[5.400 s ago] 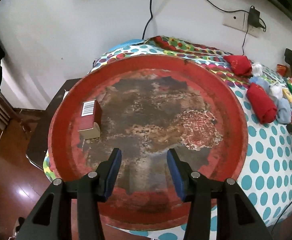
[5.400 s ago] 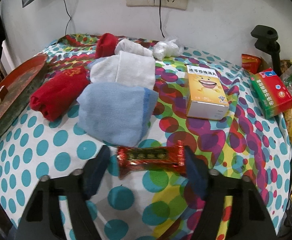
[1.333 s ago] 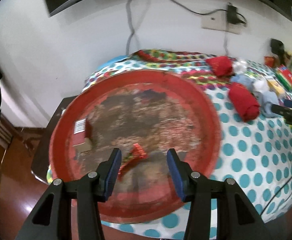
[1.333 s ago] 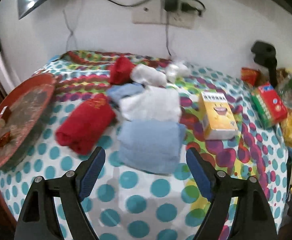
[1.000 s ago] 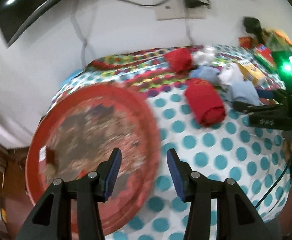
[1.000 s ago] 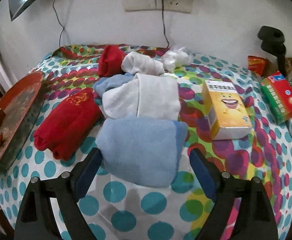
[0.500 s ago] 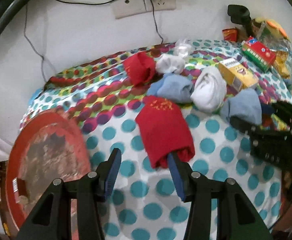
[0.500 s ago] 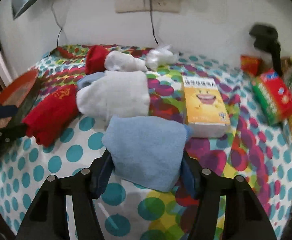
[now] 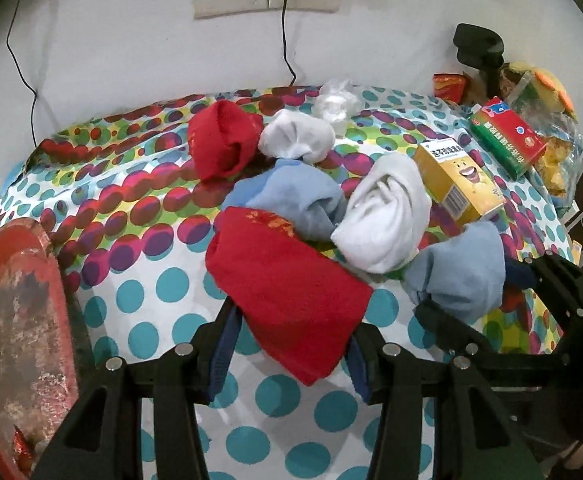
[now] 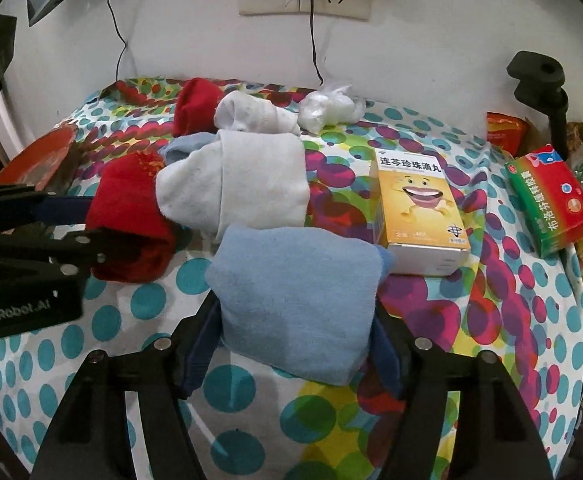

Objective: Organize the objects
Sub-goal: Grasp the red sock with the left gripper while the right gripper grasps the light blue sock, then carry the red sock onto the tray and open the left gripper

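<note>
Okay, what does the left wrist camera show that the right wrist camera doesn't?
Only the left wrist view shows the left gripper head-on, its jaws either side of the red folded sock, and the worn inside of the round red tray. Only the right wrist view shows the right gripper straddling the light blue folded sock from behind. Both show the yellow smiley-face box, white socks and polka-dot tablecloth.

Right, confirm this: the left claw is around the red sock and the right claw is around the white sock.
Only the second half is wrong. The right claw is around the light blue sock, not the white sock behind it, as the right wrist view shows. The left claw is around the red sock.
</note>
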Demonstrator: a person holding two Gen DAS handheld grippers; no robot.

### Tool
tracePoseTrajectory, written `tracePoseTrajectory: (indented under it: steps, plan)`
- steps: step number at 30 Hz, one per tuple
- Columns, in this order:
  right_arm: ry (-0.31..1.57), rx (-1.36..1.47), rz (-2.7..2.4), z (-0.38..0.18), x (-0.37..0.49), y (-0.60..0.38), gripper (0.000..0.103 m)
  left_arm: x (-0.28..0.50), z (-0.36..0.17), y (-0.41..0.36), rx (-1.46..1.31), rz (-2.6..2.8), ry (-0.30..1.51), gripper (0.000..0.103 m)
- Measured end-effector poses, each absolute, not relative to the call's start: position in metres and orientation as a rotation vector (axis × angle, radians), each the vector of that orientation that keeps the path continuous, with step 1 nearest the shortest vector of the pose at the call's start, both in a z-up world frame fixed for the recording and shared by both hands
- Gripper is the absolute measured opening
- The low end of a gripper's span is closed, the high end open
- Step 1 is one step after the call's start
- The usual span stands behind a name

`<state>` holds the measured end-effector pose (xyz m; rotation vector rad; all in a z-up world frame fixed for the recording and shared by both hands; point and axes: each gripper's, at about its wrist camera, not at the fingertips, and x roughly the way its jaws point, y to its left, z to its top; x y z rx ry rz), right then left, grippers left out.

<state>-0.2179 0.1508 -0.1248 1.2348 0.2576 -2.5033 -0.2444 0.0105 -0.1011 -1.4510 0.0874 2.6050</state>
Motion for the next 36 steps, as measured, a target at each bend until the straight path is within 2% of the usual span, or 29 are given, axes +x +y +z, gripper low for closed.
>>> tracePoseTrajectory:
  steps: [2, 4, 7, 10, 24, 36]
  plan:
    - [0.256, 1.235, -2.502, -0.125, -0.218, 0.152, 0.067, -0.243, -0.102, 0.009, -1.433, 2.618, 0.081, 0.051]
    - [0.257, 1.236, -2.502, -0.125, -0.218, 0.151, 0.068, -0.242, -0.102, 0.007, -1.428, 2.615, 0.044, 0.047]
    - [0.257, 1.235, -2.501, -0.125, -0.218, 0.151, 0.068, -0.240, -0.101, 0.006, -1.424, 2.599, 0.012, 0.035]
    - [0.259, 1.237, -2.501, -0.125, -0.219, 0.151, 0.069, -0.235, -0.097, 0.010, -1.417, 2.604, 0.054, 0.031]
    - [0.261, 1.238, -2.504, -0.125, -0.220, 0.150, 0.070, -0.208, -0.076, 0.007, -1.389, 2.590, 0.160, 0.030]
    - [0.260, 1.244, -2.509, -0.127, -0.222, 0.152, 0.074, -0.191, -0.058, -0.034, -1.388, 2.645, 0.183, 0.030]
